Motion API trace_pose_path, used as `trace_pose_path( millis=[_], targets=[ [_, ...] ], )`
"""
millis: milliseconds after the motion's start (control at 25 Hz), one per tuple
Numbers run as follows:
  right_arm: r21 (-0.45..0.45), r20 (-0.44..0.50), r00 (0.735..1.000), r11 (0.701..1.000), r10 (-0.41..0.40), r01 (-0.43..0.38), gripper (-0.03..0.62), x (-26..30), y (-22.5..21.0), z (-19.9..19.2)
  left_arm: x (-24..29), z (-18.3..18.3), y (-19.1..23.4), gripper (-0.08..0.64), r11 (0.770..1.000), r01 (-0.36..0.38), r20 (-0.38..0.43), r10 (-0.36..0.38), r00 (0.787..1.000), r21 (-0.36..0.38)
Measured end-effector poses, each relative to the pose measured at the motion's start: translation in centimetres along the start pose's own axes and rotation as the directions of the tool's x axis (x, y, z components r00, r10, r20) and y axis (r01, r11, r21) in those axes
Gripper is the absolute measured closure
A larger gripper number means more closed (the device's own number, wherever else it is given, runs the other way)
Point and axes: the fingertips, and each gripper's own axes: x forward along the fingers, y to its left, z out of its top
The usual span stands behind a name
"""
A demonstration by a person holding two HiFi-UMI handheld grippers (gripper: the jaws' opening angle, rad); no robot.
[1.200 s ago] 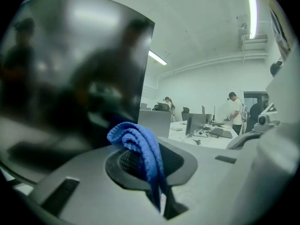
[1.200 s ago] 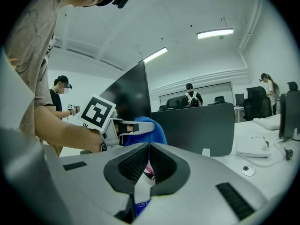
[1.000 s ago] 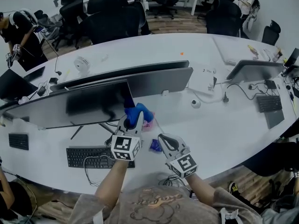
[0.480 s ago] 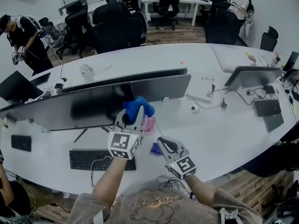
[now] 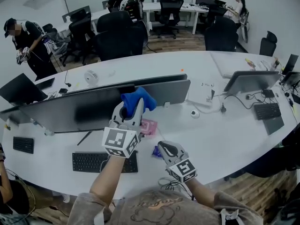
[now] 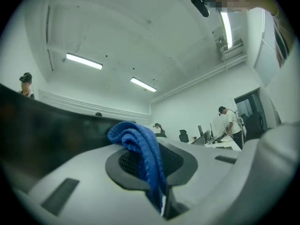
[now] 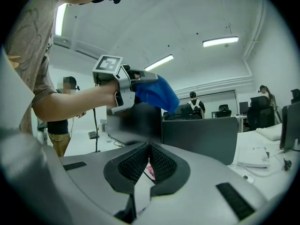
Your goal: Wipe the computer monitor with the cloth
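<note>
Left gripper [image 5: 131, 108] clenched on blue cloth [image 5: 137, 99], raised by top right corner of monitor [image 5: 70, 109]. Right gripper [image 5: 167, 148] low over desk [image 5: 225, 130], jaws pressed together, empty. Risks: thin pinch lets cloth slip under drag; hard push up high rocks screen; bare jaw tips scrape panel.
</note>
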Motion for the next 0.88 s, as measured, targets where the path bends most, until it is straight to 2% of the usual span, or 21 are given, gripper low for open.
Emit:
trace_pose_path(
  millis=[200, 480, 720, 880],
  targets=[
    [-0.01, 0.0, 1.0, 1.0, 0.002, -0.002, 0.571, -0.1, 0.7, 0.4, -0.6, 3.1, 0.0, 0.512, 0.999, 0.003, 0.046, -0.005, 0.999, 0.033],
    [-0.018, 0.013, 1.0, 1.0, -0.018, 0.019, 0.571, -0.3, 2.1, 1.1, -3.1, 5.3, 0.1, 0.512, 0.999, 0.017, 0.09, -0.019, 0.996, 0.033],
    [-0.014, 0.002, 1.0, 1.0, -0.026, 0.026, 0.571, -0.3, 3.7, 1.1, -7.0, 4.5, 1.2, 0.512, 0.999, 0.03, 0.072, -0.032, 0.997, 0.032],
    [-0.006, -0.004, 1.0, 1.0, -0.016, 0.016, 0.571, 0.6, 5.3, 1.3, -10.8, 2.3, 3.5, 0.512, 1.0, -0.001, 0.021, 0.001, 1.0, -0.008]
  ],
)
